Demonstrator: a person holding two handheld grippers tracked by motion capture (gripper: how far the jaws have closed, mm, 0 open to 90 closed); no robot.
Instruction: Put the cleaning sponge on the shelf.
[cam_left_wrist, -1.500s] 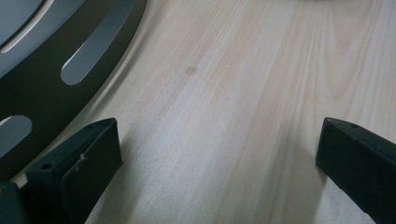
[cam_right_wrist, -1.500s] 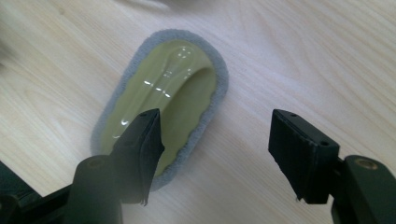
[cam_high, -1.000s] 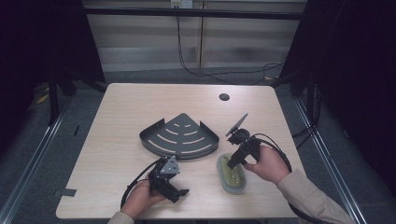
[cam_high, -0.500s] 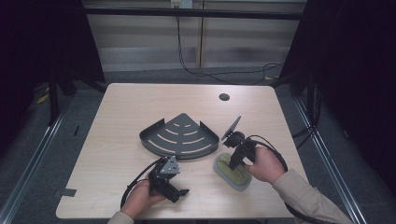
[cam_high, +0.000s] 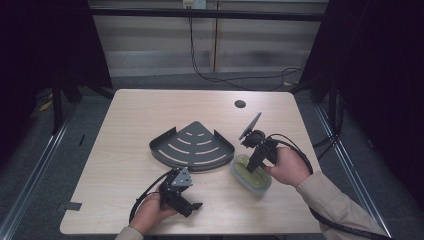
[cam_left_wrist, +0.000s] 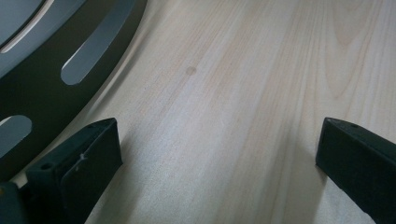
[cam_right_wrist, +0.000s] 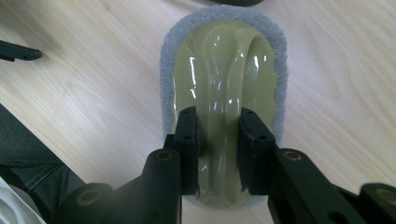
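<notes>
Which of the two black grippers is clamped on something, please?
The right gripper: its jaws pinch the olive-green plastic handle of the grey scrubbing pad. The left gripper stands open over the bare wooden table.

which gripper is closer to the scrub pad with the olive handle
Right. The right gripper has its fingers clamped on the scrub pad handle; the left gripper rests apart near the table's front edge.

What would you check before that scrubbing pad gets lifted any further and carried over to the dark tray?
1. Right gripper closed on the scrubbing pad's raised olive handle: ok, both pads press its ridge.
2. Grip centred along the handle: not ok, it sits near the handle's end closest to the camera.
3. Pad clear of the table: cannot tell.
4. Corner tray free to receive it: ok, nothing lies in it.
5. Left gripper out of the way: ok, open, low beside the tray's edge.
</notes>
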